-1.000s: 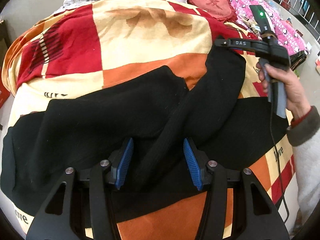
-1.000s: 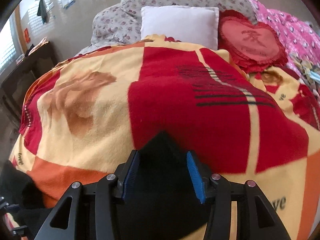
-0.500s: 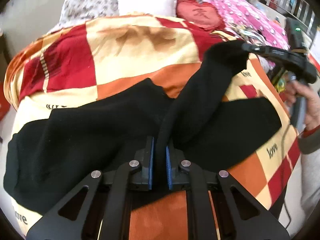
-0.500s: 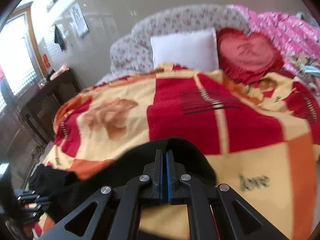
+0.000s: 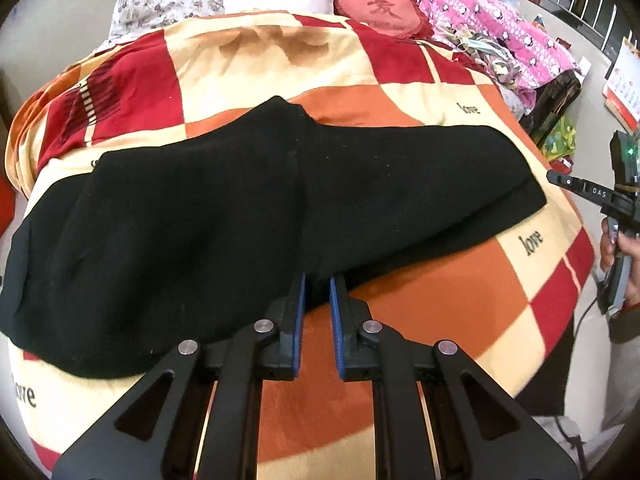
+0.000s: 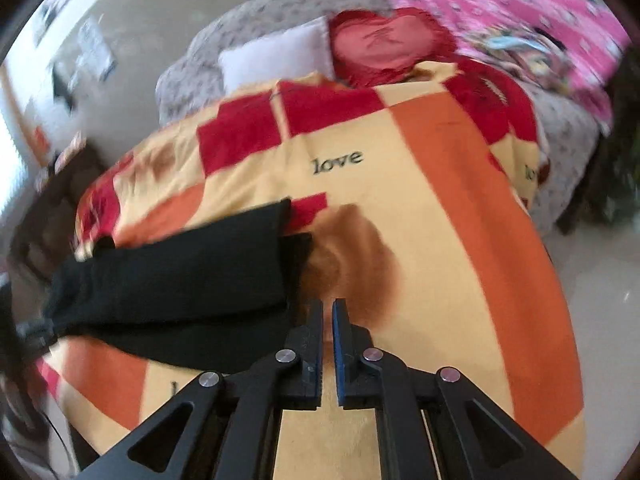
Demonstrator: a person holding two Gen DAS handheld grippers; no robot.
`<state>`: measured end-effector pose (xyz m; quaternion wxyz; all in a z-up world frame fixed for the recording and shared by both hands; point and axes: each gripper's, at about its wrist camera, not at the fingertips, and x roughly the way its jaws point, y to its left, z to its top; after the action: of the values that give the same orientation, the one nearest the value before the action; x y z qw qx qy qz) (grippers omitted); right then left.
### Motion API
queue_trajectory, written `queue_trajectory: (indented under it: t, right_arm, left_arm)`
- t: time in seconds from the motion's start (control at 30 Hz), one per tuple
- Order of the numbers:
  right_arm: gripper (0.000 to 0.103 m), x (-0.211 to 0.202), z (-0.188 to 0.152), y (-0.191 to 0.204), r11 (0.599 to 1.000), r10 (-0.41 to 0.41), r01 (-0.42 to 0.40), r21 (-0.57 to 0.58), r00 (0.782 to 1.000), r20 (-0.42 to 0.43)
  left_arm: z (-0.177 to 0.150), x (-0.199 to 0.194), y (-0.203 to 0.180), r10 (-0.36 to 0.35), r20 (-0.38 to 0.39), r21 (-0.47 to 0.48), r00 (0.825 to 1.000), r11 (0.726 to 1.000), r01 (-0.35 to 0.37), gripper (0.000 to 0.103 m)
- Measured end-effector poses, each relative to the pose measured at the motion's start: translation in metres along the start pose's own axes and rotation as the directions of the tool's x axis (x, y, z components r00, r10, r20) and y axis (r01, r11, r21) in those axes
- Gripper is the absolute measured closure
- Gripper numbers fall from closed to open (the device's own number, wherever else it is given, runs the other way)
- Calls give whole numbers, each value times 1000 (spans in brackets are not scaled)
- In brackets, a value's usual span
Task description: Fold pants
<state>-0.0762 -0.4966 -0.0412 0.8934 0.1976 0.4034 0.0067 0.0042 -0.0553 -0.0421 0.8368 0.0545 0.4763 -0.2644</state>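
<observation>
I judge one lengthwise fold done: the black pants (image 5: 248, 208) lie leg over leg on the bed's blanket (image 5: 420, 320), long axis nine to three o'clock. Crosswise folds remain. My left tongs (image 5: 317, 300) pinch the near edge; right tongs (image 6: 327, 320) nearly together, gripping nothing.

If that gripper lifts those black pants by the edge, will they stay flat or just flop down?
Most likely flop: the black pants lie limp, draped to the curve of the checked blanket. The thick knit looks grippy, so it probably won't slip from the left gripper, which pinches the near edge. One leg lies over the other and may slide apart.
</observation>
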Motion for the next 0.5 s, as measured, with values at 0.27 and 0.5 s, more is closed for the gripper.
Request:
queue_trajectory:
  t: [0.27,0.5]
  right_arm:
    - [65,20,-2,23,984,150,-143,106,987,-59]
    - [65,39,-12,25,963,186,-170,207,981,-58]
  left_arm:
    - [-2,-17,-5,-84,-6,-75,996,994,84,89]
    - [8,-8,-29,-266,-19,-171,964,951,260,57]
